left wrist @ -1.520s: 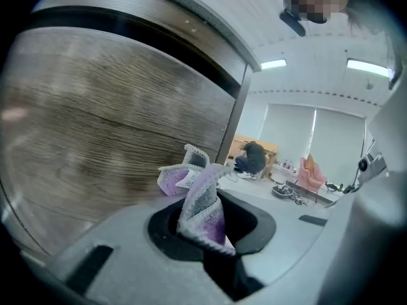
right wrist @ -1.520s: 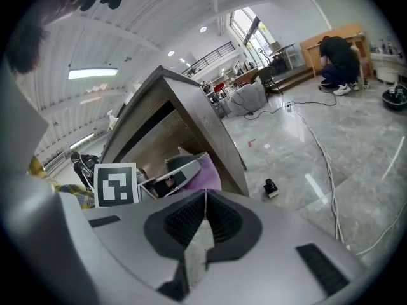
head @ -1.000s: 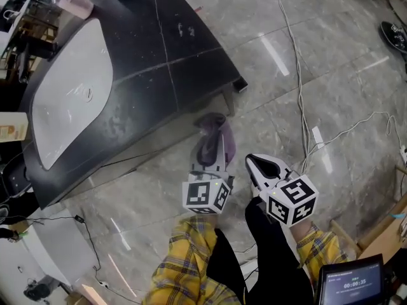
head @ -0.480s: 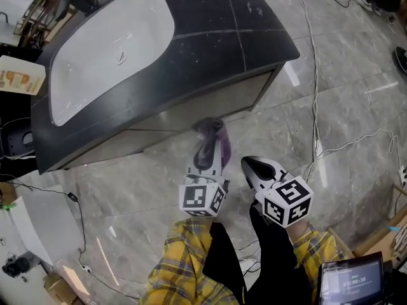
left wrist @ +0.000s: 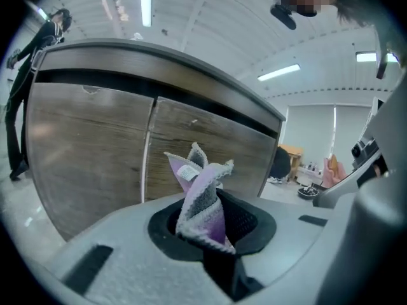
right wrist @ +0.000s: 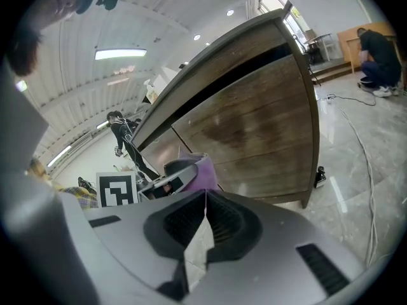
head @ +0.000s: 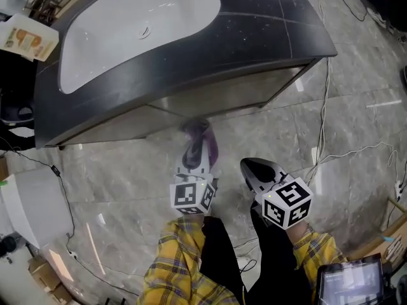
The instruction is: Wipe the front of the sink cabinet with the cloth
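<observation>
Glossy grey marble floor [head: 362, 116] fills the head view's lower half, thin white cables [head: 323, 110] trailing down its right side. Both gripper views show a white ceiling [left wrist: 210, 24] with strip lights [right wrist: 119, 54].

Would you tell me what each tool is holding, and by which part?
The left tool pinches the purple cloth at its bunched lower end; the right tool is shut and empty.

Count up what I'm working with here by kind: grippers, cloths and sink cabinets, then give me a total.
Grippers: 2, the left gripper and the right gripper
Cloth: 1, the purple cloth clamped in the left gripper
Sink cabinet: 1, the sink cabinet
Total: 4
</observation>
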### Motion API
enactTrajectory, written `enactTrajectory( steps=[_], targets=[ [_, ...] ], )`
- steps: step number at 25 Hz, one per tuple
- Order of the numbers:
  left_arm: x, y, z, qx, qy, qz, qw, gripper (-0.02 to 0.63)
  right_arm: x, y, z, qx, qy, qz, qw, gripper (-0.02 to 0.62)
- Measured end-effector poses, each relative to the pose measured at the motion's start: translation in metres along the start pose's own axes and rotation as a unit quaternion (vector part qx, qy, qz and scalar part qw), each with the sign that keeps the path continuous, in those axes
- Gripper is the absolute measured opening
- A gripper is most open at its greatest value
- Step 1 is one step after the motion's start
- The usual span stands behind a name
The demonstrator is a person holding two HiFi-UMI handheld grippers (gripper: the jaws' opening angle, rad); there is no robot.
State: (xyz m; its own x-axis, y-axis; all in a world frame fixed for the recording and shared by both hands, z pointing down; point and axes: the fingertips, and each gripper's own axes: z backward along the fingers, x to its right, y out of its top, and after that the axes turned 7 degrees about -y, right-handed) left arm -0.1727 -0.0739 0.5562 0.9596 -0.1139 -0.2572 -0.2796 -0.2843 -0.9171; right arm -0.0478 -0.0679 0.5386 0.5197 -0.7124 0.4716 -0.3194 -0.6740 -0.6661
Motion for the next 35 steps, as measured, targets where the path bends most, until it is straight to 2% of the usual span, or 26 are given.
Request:
enactTrajectory(
  steps=[10,17,21,35],
  targets=[
    [-0.051,-0.025,0.012,-0.004,0.039,0.017,0.9991,0.051,-0.007,-0.025,-0.026,-0.023,-0.002,0.007,1.000,0.006],
    [-0.083,-0.044,-0.006,-0.015,0.050,0.008,0.9986,0.051,-0.011,-0.029,-0.047,-0.031,0.011,0.016,0.999,0.006],
    [-0.096,-0.048,-0.022,-0.014,0.062,0.004,0.9980,0.052,0.006,-0.030,-0.049,-0.034,0.006,0.016,0.999,0.006],
    [-0.056,-0.047,-0.072,-0.023,0.039,0.002,0.9990,0.052,0.069,-0.008,-0.042,-0.022,-0.021,-0.001,1.000,0.006]
  ],
)
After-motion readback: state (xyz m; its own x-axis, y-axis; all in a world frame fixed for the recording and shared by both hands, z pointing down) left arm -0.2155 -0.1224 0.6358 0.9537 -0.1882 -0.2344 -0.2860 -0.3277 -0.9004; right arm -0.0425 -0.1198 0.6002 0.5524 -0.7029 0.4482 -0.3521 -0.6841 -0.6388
